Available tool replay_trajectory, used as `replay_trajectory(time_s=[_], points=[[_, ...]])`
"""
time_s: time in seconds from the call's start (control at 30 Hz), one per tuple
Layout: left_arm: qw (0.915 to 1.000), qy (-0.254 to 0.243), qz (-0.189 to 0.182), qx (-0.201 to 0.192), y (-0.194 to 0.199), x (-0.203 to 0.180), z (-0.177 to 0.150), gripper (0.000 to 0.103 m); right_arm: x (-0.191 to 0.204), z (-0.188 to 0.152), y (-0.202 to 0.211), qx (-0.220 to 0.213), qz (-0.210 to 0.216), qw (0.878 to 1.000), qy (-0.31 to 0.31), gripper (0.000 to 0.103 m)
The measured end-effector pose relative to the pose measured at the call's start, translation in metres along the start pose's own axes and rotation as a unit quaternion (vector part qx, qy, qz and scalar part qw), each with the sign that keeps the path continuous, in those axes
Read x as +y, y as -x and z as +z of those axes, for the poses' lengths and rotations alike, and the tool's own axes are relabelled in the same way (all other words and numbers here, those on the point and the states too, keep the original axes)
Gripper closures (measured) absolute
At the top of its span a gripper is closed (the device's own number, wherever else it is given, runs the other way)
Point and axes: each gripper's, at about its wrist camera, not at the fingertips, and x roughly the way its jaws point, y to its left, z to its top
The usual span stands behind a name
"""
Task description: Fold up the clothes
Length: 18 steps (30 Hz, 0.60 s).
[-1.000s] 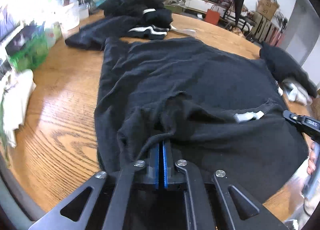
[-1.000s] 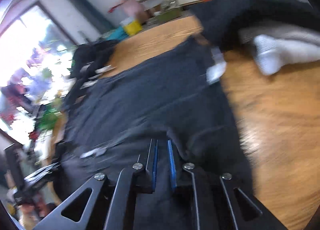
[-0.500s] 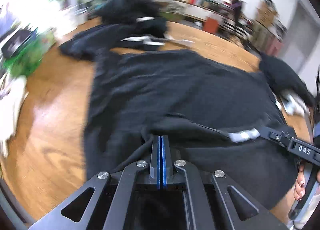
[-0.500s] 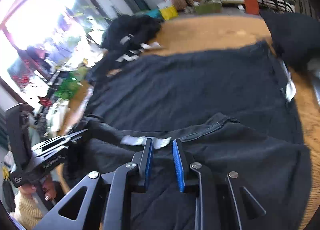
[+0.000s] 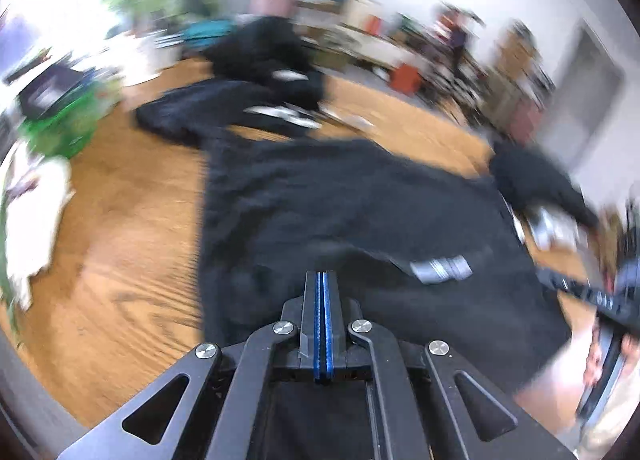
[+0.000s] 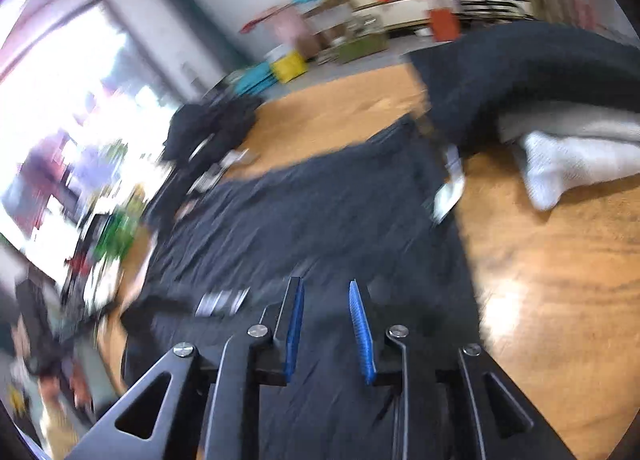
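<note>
A round wooden table with strong oak grain (image 5: 120, 260) fills both views, in a cluttered room with shelves and boxes along a white wall and a bright window. A large black garment (image 5: 340, 212) lies spread flat across the middle of the table. Beyond it sits a heap of dark clothes with white stripes (image 5: 272, 72); beside its right edge lies a white cloth (image 6: 568, 164) under another dark piece.

The left gripper (image 5: 323, 292) is clenched, blue pads together, apparently pinching a raised fold of the garment. The right gripper (image 6: 326, 300) has just been opening; its jaws stand apart above the garment, gripping nothing.
</note>
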Motion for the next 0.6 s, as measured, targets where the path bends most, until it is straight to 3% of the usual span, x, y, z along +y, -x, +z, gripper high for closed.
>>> replay_trajectory(time_s=[0.1, 0.17, 0.23, 0.27, 0.3, 0.33, 0.47, 0.6], points=[[0.9969, -0.01, 0.056, 0.054, -0.022, -0.005, -0.016, 0.099, 0.0, -0.013, -0.008, 0.009, -0.051, 0.998, 0.021, 0.075], [0.9978, 0.012, 0.044, 0.049, -0.019, 0.008, -0.026, 0.099, -0.02, -0.012, -0.013, 0.003, -0.077, 0.997, -0.004, 0.076], [0.9977, 0.024, 0.038, 0.051, -0.015, 0.017, -0.03, 0.099, -0.041, -0.011, -0.015, -0.006, -0.09, 0.995, -0.031, 0.1], [0.9975, 0.029, 0.037, 0.052, -0.011, 0.019, -0.031, 0.099, -0.049, -0.011, -0.012, -0.006, -0.08, 0.996, -0.048, 0.101], [0.9977, 0.031, 0.037, 0.048, -0.005, 0.019, -0.032, 0.099, -0.052, -0.011, -0.008, -0.004, -0.072, 0.995, -0.061, 0.098], [0.9979, 0.032, 0.037, 0.041, 0.002, 0.017, -0.032, 0.099, -0.045, -0.014, -0.003, -0.006, -0.064, 0.996, -0.057, 0.086], [1.0, -0.001, -0.003, 0.003, 0.024, -0.011, -0.029, 0.099, 0.002, -0.031, 0.022, -0.023, -0.015, 1.0, -0.004, 0.074], [0.9982, -0.014, 0.045, 0.039, 0.0, -0.018, -0.037, 0.099, 0.033, -0.056, 0.015, 0.014, 0.001, 1.0, 0.028, 0.073]])
